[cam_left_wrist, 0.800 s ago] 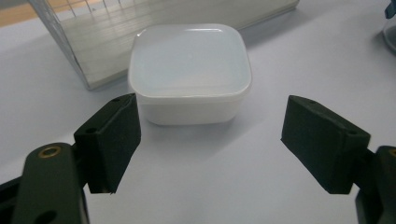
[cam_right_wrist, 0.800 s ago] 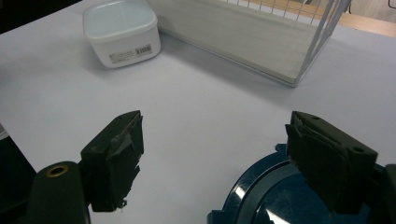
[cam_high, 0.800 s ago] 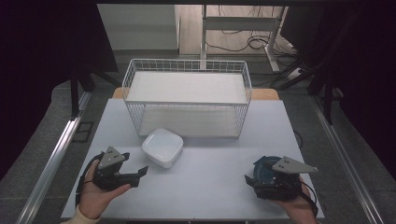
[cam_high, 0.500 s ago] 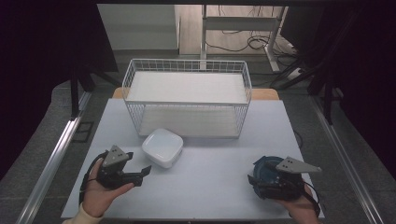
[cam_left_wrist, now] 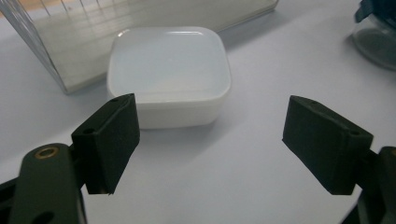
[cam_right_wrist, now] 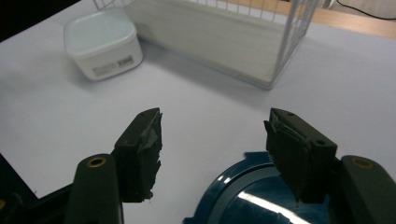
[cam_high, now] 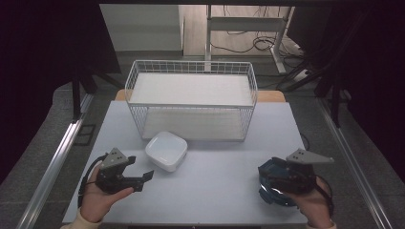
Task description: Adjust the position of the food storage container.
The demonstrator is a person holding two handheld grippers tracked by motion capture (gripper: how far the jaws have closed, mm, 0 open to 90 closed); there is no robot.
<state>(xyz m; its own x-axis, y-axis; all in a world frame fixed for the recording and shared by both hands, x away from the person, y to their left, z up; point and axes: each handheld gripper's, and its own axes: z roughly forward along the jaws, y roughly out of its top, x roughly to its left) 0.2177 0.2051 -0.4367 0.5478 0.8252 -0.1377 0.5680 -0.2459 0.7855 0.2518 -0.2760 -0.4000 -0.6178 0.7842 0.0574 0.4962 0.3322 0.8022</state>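
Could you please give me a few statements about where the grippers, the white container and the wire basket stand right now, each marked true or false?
1. The left gripper is open, aimed at the white square plastic container without touching it. True.
2. The white container lies inside the white wire basket. False: it sits on the pale table, just in front of the basket.
3. The right gripper hangs open above a round dark blue lid. True.
4. The right gripper is clamped on the white container. False: its jaws are open and far from it.
5. The container is open. False: a white lid covers it.
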